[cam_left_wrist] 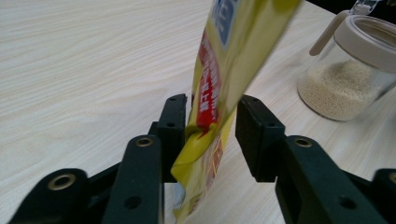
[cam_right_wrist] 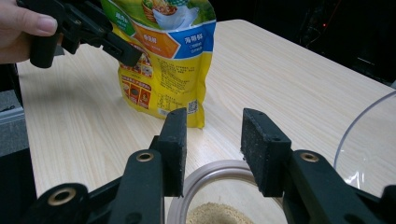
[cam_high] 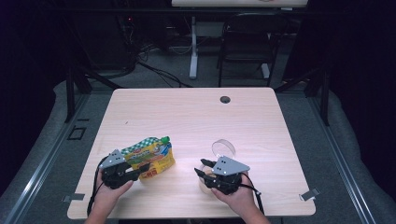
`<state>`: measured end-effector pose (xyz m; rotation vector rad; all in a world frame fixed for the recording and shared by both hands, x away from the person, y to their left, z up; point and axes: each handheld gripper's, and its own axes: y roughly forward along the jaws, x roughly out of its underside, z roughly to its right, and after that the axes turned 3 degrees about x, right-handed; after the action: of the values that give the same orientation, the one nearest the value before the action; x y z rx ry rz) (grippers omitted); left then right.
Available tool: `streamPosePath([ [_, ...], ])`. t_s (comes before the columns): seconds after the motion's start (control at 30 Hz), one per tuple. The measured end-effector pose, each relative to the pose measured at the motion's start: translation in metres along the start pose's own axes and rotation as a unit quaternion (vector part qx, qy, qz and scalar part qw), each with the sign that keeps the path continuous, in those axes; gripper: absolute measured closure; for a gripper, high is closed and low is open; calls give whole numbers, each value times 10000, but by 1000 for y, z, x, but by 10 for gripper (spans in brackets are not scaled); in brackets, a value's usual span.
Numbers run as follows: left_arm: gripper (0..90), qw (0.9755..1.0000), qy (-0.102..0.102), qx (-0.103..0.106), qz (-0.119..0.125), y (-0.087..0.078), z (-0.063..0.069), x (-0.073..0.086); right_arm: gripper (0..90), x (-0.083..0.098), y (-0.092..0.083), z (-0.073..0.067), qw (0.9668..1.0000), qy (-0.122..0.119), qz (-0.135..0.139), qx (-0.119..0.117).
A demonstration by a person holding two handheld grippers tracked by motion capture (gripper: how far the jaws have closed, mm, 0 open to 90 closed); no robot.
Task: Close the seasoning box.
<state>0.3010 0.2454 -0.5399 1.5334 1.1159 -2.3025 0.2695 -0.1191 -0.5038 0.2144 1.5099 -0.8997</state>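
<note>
Fingers of the left gripper flank the yellow plastic food pouch on the pale wooden table. Left gripper view: pouch between parted fingers, the right one clear. Right gripper view: fingers spread wide above the open clear glass jar of beige granules.

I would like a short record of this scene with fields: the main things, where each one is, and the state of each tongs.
surface: wooden table
pouch: yellow pouch, standing at the table's left front
jar: clear jar holding beige grains, open mouth, at the right front
lid: clear lid lying just behind the jar
left tongs: jaws apart, pouch's edge between them, one pad touching it, the other clear
right tongs: open above the jar's mouth, holding nothing
</note>
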Motion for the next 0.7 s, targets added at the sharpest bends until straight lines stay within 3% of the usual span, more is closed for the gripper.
streamPosePath([
  [0.2,546,9999,33,-126,-19,-2,2,1,608,-1,3,-1,10000,11,12,-51],
  [0.37,458,9998,-14,-184,112,-6,-1,2,604,-1,4,-1,10000,19,2,-83],
  [0.53,437,9998,1,-178,38,-8,-2,1,594,-2,3,0,9999,54,-10,-87],
  [0.7,431,9997,-18,-194,156,-16,-2,-1,587,-2,2,1,9999,94,-14,-85],
])
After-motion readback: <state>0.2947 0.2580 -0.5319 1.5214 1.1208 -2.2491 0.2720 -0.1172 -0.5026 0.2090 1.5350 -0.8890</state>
